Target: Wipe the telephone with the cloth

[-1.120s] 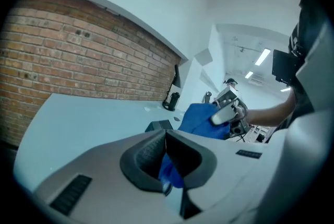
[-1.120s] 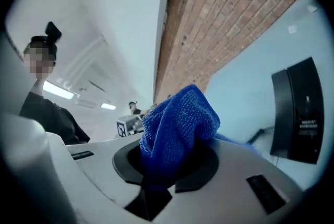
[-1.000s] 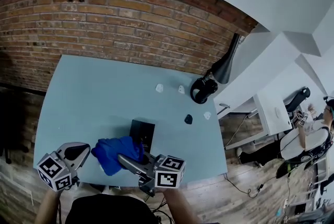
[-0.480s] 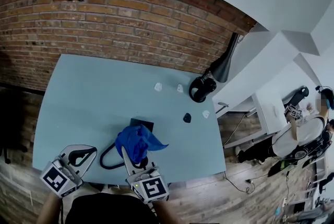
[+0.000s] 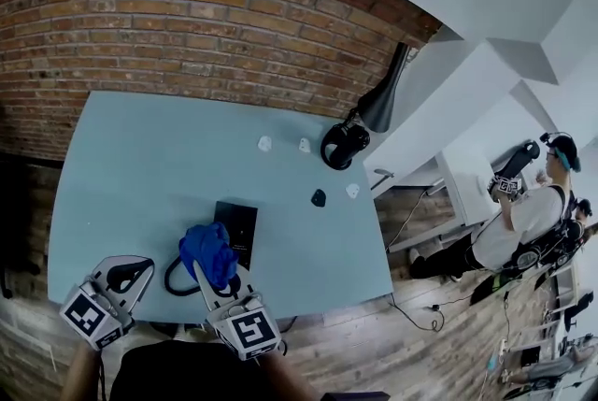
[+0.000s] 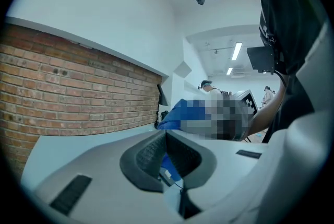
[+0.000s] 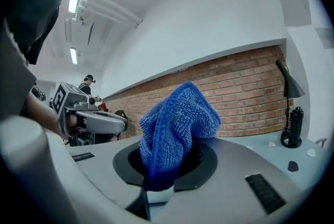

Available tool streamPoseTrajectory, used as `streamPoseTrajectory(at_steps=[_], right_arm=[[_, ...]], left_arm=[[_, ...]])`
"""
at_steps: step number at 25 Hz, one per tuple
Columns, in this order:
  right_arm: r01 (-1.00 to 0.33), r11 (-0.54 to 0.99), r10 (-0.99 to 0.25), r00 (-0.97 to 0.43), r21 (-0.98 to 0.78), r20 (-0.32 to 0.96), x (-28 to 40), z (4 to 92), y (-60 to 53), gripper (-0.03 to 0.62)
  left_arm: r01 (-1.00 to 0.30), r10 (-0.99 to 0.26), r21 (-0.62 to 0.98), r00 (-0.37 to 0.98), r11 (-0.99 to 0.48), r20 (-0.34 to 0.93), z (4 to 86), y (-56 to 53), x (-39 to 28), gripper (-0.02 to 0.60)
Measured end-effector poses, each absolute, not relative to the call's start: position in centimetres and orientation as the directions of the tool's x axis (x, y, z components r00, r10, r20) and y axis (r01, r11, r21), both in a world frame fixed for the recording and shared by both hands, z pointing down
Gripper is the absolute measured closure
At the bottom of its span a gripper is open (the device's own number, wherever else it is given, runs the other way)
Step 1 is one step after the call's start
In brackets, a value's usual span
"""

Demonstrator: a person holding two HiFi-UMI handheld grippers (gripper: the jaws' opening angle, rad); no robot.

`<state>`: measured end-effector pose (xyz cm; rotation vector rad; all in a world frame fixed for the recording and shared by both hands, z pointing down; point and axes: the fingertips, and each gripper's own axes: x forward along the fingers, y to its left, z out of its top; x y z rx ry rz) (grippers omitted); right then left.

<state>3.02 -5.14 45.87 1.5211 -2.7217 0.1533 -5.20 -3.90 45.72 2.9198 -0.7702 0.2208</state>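
Right gripper [image 5: 209, 279] clamped on blue cloth [image 5: 207, 245], beside black telephone [image 5: 241, 220]. Left gripper [image 5: 130, 272] closed, nothing in it.

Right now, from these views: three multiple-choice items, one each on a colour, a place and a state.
1. Colour of the flat tabletop?
A) brown
B) pale blue
C) white

2. Where does the black desk lamp stand?
A) far right corner of the tabletop, by the red brick wall
B) near left corner
C) on the floor

3. State of the right gripper?
A) open, empty
B) shut on the lamp
C) shut on the blue terry cloth

Key:
1 B, the head view shows a pale blue top.
2 A, its base sits at that corner.
3 C, the jaws clamp the cloth.
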Motion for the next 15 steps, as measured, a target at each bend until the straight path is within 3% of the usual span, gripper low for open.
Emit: streamPoseTrajectory(at_steps=[15], right_arm=[[-0.855, 0.506, -0.849, -0.517, -0.112, 0.112, 3.1, 46.9, -3.8, 0.519]], left_arm=[[-0.476, -0.446, 0.15, 0.873, -0.866, 0.198, 47.0, -2.1, -5.0, 0.591]])
